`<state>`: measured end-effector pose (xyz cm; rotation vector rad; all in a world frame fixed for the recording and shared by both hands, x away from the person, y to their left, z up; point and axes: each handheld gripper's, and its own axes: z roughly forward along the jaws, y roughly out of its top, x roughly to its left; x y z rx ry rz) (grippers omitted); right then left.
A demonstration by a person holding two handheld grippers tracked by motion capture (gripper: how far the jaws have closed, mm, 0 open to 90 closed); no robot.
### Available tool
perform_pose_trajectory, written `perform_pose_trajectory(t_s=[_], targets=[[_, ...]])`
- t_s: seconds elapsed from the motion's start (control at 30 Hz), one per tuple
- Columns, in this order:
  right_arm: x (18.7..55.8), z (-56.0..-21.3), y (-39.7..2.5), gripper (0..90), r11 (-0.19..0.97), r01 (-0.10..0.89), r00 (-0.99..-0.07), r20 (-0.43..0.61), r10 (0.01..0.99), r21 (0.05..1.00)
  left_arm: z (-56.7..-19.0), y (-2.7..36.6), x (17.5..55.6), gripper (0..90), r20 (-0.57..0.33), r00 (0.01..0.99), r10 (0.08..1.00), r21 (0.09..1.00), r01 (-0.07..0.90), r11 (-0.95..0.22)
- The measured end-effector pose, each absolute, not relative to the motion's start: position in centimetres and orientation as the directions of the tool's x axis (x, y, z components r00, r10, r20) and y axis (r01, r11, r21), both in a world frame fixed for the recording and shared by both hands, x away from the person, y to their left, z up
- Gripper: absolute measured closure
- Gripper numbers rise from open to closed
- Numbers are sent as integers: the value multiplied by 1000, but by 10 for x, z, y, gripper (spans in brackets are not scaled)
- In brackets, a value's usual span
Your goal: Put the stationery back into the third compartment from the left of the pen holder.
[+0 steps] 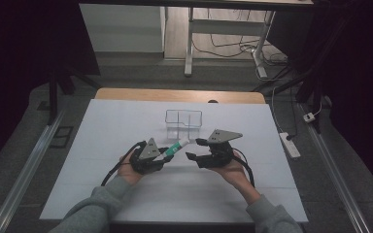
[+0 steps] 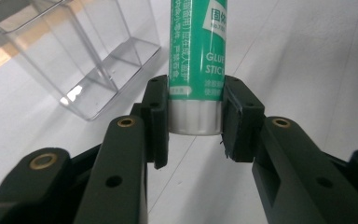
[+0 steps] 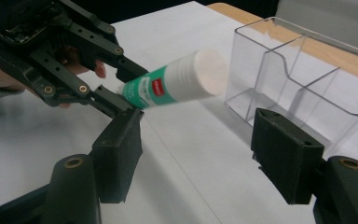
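high view: left gripper (image 1: 161, 156) has the glue stick (image 1: 176, 147) clamped by its base end, white cap pointing up and right toward the right gripper (image 1: 196, 148), whose jaws stand apart with nothing in them. stick is off the table (image 1: 126, 126), between the two grippers, just in front of the clear organizer (image 1: 183, 121).

left gripper view: jaws clenched on the silver bottom band of the glue stick (image 2: 197, 60), green label above it. grip is low, so the long end overhangs. i'd judge it light, rigid and smooth plastic, so it may pivot or slip in the pads. clear organizer (image 2: 81, 60) at upper left, compartments empty.

right gripper view: own jaws released, wide apart, aimed at the capped end of the glue stick (image 3: 177, 84). left gripper (image 3: 74, 65) holds it tilted. best take is mid-body or on the cap ridges, likely. clear organizer (image 3: 303, 88) just behind, divided, nothing inside.
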<state>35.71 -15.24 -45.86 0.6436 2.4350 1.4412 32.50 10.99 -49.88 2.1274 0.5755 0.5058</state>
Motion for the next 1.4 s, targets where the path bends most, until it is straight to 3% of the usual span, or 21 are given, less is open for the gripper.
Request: perform_pose_trajectory(t_s=[0.37,0.47,0.53,0.63,0.87,0.9,1.0,1.17,1.4], targets=[[358,-466,-144,326,377,305,-870,95,484,875,-501,98,321,650,167,823,543,822,188,-537],[357,-466,-142,368,352,312,-868,115,482,883,-504,93,320,650,176,824,538,815,185,-549],[357,-467,-141,472,338,306,-860,106,500,890,-506,91,321,649,171,823,541,811,194,-552],[360,-466,-145,541,291,336,-858,164,487,896,-508,88,322,649,177,823,540,801,199,-565],[356,-465,-140,630,258,325,-882,193,431,910,-513,86,324,632,166,825,540,789,217,-575],[355,-464,-140,636,260,313,-886,183,425,913,-513,87,325,606,150,825,546,794,229,-564],[353,-461,-140,637,276,280,-881,132,454,920,-512,90,325,401,122,815,567,803,255,-539],[356,-453,-151,638,244,266,-860,116,496,932,-507,102,323,325,81,802,592,811,293,-507],[360,-435,-168,638,216,225,-832,72,550,950,-503,132,313,256,90,763,640,775,350,-526]])
